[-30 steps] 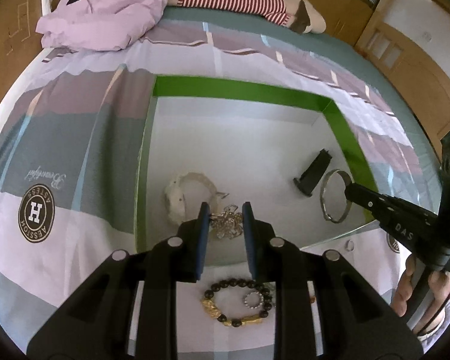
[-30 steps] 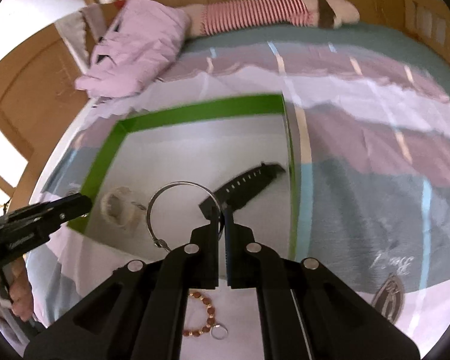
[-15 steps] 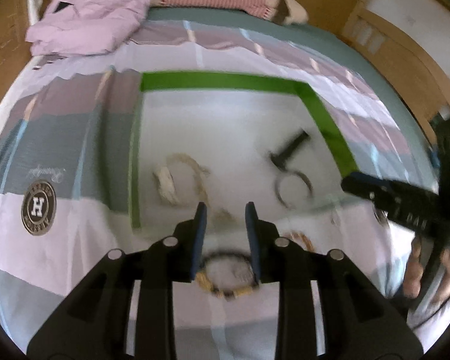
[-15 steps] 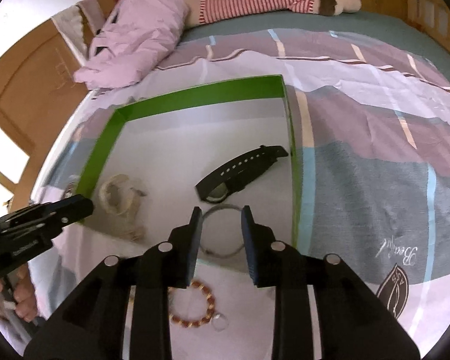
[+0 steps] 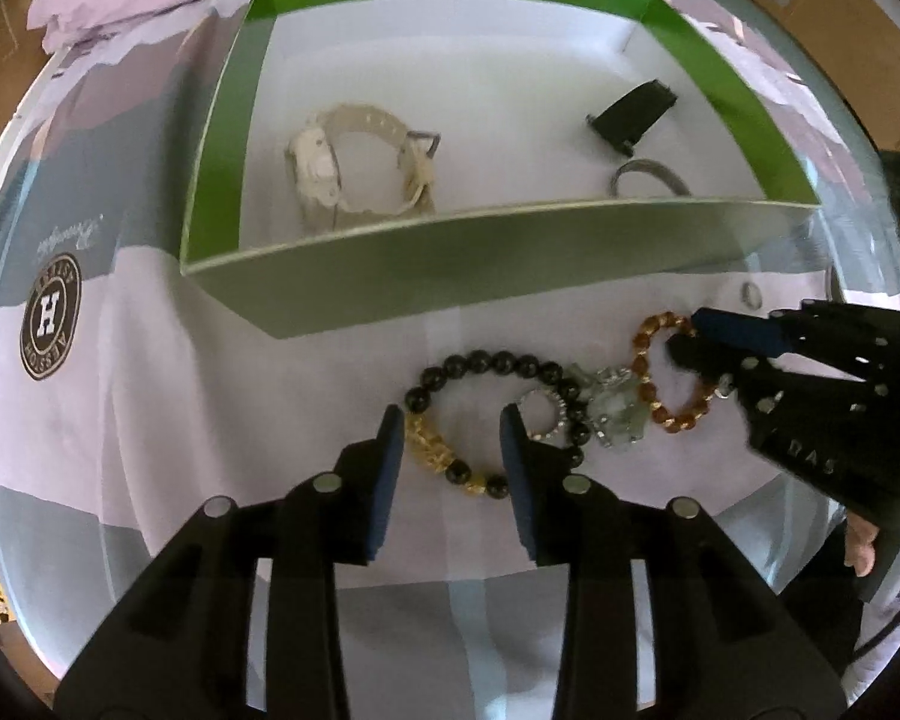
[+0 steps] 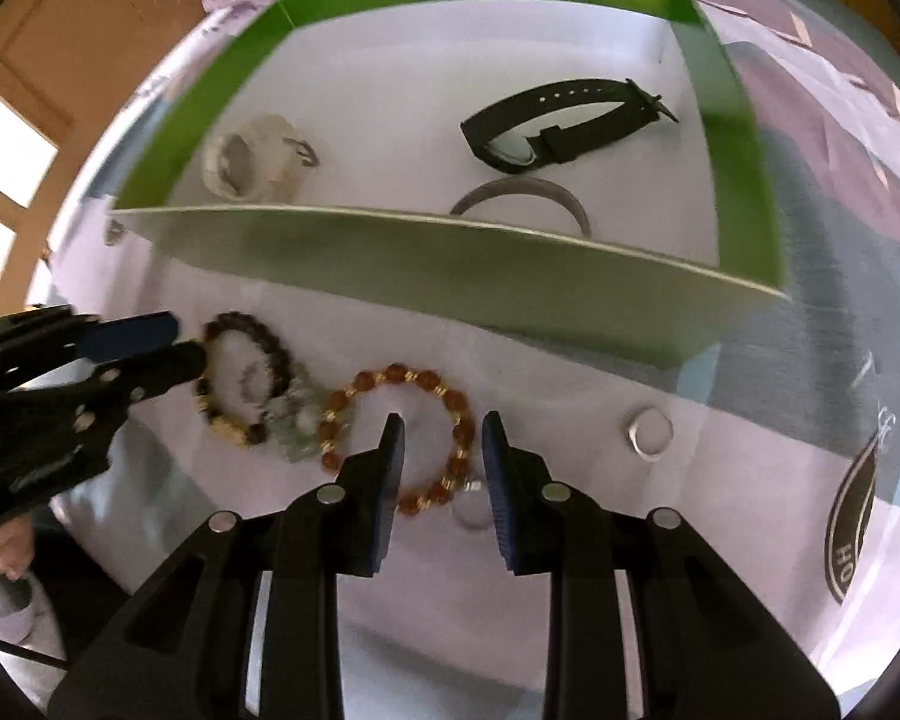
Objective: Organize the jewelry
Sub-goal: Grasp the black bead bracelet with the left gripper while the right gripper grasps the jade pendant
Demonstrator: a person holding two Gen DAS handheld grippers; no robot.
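Left wrist: left gripper (image 5: 450, 420) straddles black-and-gold bracelet (image 5: 492, 420).

Readable first: a round dark-brown badge (image 5: 50, 324) printed on the bedspread (image 5: 126, 420), left of the green box (image 5: 390, 276), with a big white "H" at its centre. Ring lettering around that H there too, but too warped to spell out with confidence. Just above the badge, still left of the box, a line of cursive script (image 5: 70, 235), upside down and not legible. On the right gripper (image 5: 693, 339), right of the box's near wall, pale letters "DAS" on the black body, seen inverted. In the right wrist view, right of the box, part of a second badge (image 6: 852, 516) showing "HO" at its rim.
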